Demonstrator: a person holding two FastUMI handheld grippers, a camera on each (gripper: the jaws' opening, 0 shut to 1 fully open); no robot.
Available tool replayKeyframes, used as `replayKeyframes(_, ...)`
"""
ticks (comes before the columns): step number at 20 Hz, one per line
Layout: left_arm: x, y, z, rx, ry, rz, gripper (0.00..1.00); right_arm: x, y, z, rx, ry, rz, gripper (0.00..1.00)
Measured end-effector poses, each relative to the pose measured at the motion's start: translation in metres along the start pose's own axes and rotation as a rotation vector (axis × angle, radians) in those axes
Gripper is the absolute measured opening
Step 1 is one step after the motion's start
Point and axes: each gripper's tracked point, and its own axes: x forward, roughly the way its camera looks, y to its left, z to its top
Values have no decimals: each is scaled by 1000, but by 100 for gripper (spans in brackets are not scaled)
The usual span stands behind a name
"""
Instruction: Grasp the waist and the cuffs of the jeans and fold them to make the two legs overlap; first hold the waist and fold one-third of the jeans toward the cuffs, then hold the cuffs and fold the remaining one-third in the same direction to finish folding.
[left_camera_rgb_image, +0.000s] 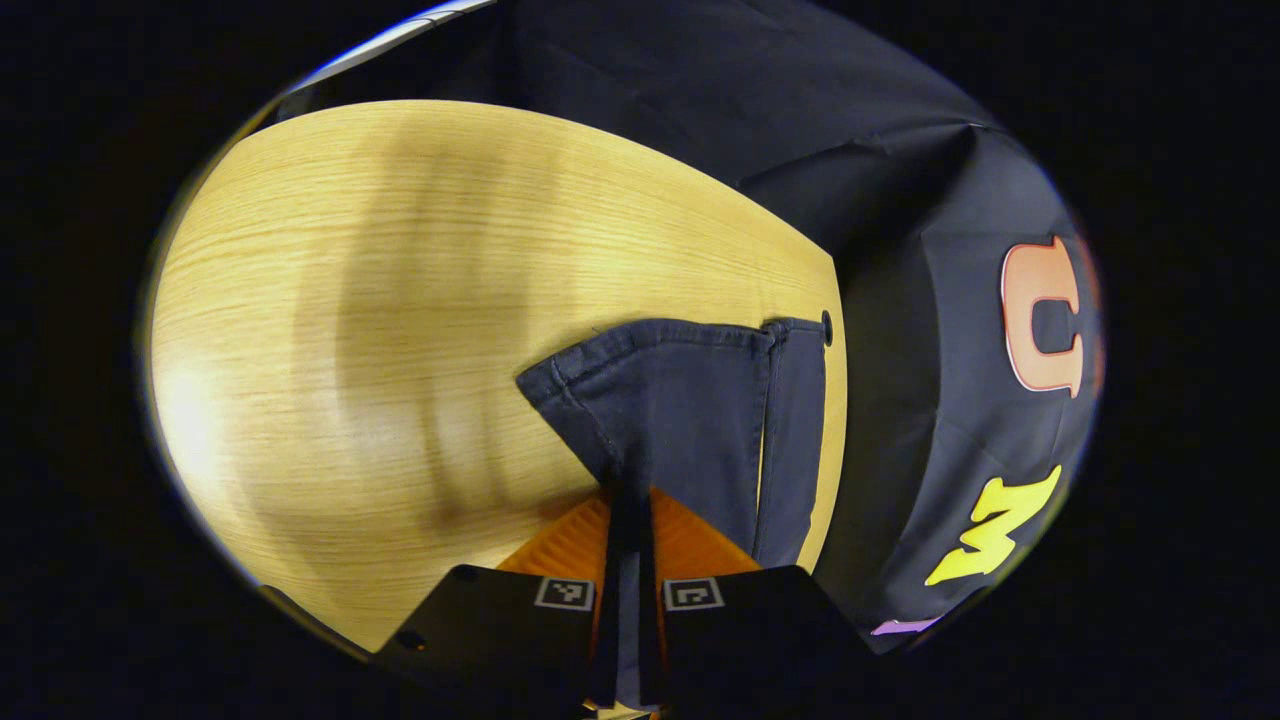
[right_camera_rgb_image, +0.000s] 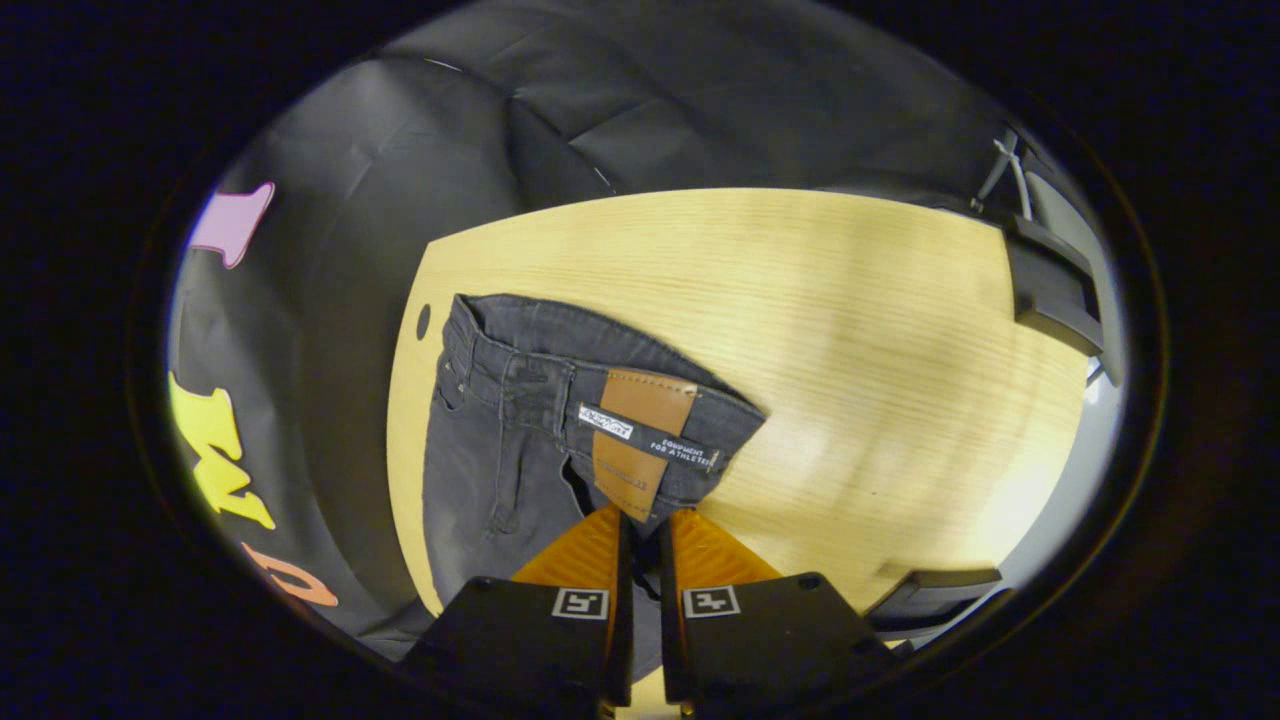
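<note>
Each gripper, left (left_camera_rgb_image: 630, 500) and right (right_camera_rgb_image: 640, 520), had two ribbed orange fingers (left_camera_rgb_image: 570, 545) on matte black angular bodies (right_camera_rgb_image: 770, 630), with a small square black-and-white marker (right_camera_rgb_image: 581, 603) at the base of each finger.

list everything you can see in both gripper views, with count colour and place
jeans: one pair, dark grey-blue, lying along the table edge nearest the cloth wall
leather patch: one, brown, on the waistband, just ahead of the right gripper
cuffs: dark denim, stacked at the left gripper's end
table: one, light wood grain, under the jeans
hole: one, small and dark, in the table corner near the waist
black mounts: two, at the table's far and near edges in the right gripper view
left gripper: orange fingers, shut on the cuffs
right gripper: orange fingers, shut on the waistband
</note>
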Motion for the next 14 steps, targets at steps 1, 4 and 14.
replayKeyframes(1,-2,-2,-2,17,4,-1,7,-3,-3,1,-16,-4,-4,12)
replayKeyframes(4,-17,-12,-3,42,20,1,5,-20,11,0,-32,-1,44,1)
replayKeyframes(14,-38,-128,13,190,101,-94,4,-78,137,26,-181,-27,250,1)
